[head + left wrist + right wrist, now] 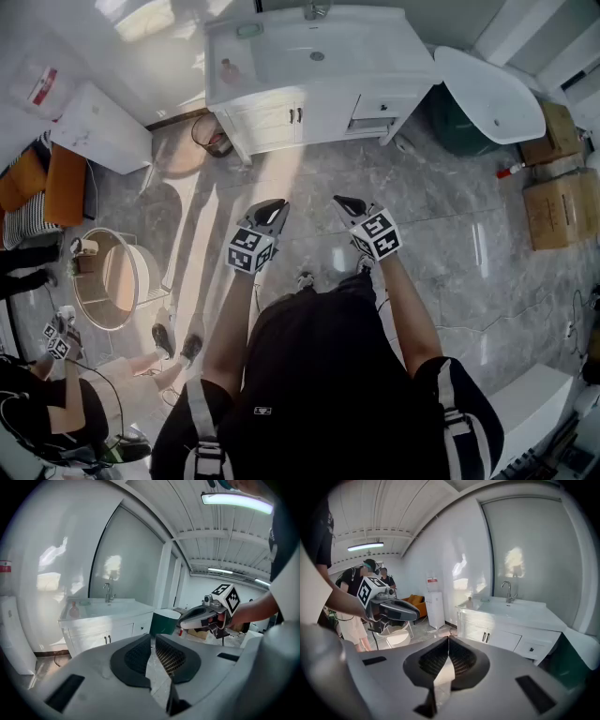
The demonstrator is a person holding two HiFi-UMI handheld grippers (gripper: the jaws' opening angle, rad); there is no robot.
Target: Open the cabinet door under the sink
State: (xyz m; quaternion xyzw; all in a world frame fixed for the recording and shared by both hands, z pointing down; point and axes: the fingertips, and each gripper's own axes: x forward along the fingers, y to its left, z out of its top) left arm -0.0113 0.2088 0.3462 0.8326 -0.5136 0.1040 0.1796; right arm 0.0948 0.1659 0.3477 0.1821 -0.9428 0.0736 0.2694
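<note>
The white sink vanity (319, 56) stands against the far wall, a few steps ahead of me. Its two cabinet doors (295, 120) under the basin are closed, with two dark handles (296, 115) side by side at the middle. The same doors (101, 641) show in the left gripper view and again, as doors (487, 637), in the right gripper view. My left gripper (272, 208) and right gripper (349, 204) are held in the air over the floor, well short of the cabinet. Left gripper (153, 635) has its tips together with nothing between them. Right gripper (448, 638) is likewise shut and holds nothing.
A small wastebasket (214, 134) sits left of the vanity and a white cabinet (98, 127) farther left. A white bathtub (487, 94) and cardboard boxes (553, 202) are to the right. A round chair (112, 277) and another person (47, 394) are at my left.
</note>
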